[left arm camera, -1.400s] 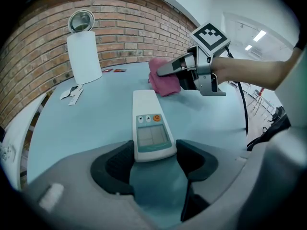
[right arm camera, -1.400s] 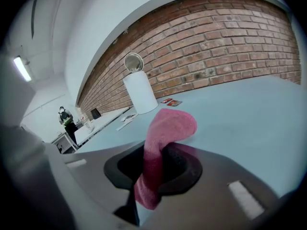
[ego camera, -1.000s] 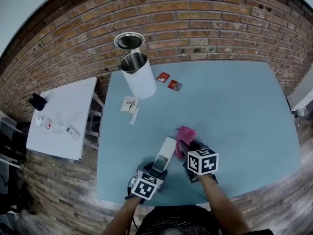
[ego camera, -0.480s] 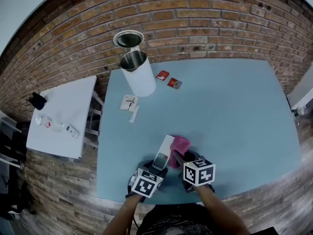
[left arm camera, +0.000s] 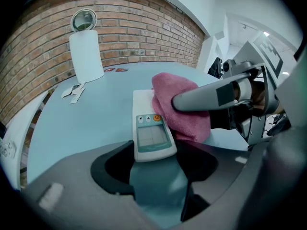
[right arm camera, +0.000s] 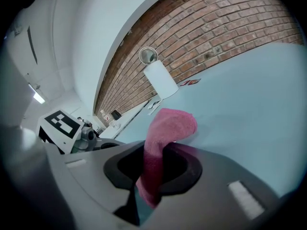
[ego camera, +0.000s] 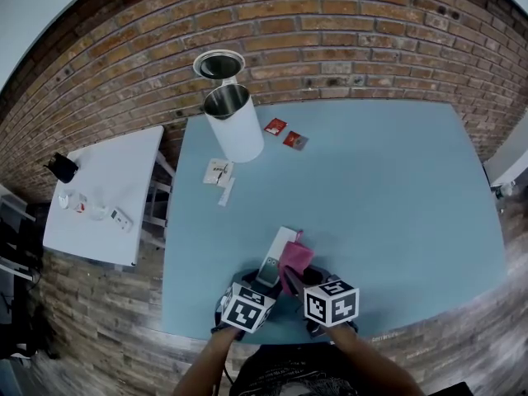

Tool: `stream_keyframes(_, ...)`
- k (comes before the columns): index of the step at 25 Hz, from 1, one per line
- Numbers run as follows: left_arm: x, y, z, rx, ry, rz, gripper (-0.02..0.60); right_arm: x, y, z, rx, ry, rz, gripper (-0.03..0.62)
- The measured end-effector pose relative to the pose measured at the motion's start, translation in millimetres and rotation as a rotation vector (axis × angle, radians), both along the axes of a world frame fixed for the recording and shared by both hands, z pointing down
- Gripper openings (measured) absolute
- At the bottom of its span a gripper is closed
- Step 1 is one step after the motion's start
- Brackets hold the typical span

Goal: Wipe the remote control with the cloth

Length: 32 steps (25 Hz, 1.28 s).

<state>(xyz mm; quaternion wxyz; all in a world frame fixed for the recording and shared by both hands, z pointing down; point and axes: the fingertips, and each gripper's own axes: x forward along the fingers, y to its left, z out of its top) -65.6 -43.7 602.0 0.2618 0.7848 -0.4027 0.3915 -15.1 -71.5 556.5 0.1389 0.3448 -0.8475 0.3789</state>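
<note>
Wiping step: left gripper (left arm camera: 156,164) clamps the remote control's (left arm camera: 151,128) near end. Right gripper (right arm camera: 151,176) pinches the cloth (right arm camera: 168,126), which lies just beyond the left jaws. Next, it likely needs dragging across the remote's face.

Lab-like test room, brick wall (ego camera: 346,23), blue worktable (ego camera: 396,180)

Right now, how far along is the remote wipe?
Done: the left claw grips the remote control by its display end, and the right claw pinches the pink cloth. In hand: the cloth lies over the remote's far right part, beside the buttons. Left: the display and the face's left side show uncovered. How much is already wiped can't be told.
</note>
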Motion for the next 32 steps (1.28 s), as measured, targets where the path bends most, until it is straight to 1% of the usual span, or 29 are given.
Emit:
stream_keyframes(5,0.0,-0.3,-2.0,0.004,0.001,0.005,0.275,-5.2,10.4,-1.8,-0.010,0.007,-0.029,0.077)
stream_keyframes(7,1.0,0.7,-1.8,0.001,0.003,0.026,0.275,-0.4,7.9,-3.5,0.001,0.026,-0.036,0.077)
stream_keyframes(9,1.2,1.9,-1.8,-0.001,0.003,0.073,0.275,12.5,-4.3,-7.8,0.019,0.060,-0.027,0.077)
stream_keyframes(14,2.0,5.3,3.0,-0.007,0.006,0.214,0.275,58.3,-52.8,-23.5,0.088,0.199,-0.012,0.077)
stream_keyframes(16,0.8,8.3,3.6,-0.031,-0.008,0.246,0.275,73.0,-68.7,-26.8,0.091,0.246,-0.024,0.077)
stream_keyframes(19,-0.2,10.3,3.1,-0.054,-0.025,0.287,0.275,84.2,-84.8,-24.9,0.063,0.295,-0.068,0.077)
stream_keyframes(23,1.2,12.1,3.3,-0.085,-0.047,0.333,0.275,77.4,-88.9,-8.0,-0.004,0.329,-0.177,0.077)
stream_keyframes(26,1.9,12.8,3.3,-0.108,-0.063,0.360,0.275,64.7,-88.1,5.6,-0.045,0.332,-0.249,0.077)
stream_keyframes(32,2.1,14.5,3.1,-0.131,-0.077,0.383,0.275,43.4,-96.1,15.2,-0.050,0.372,-0.335,0.077)
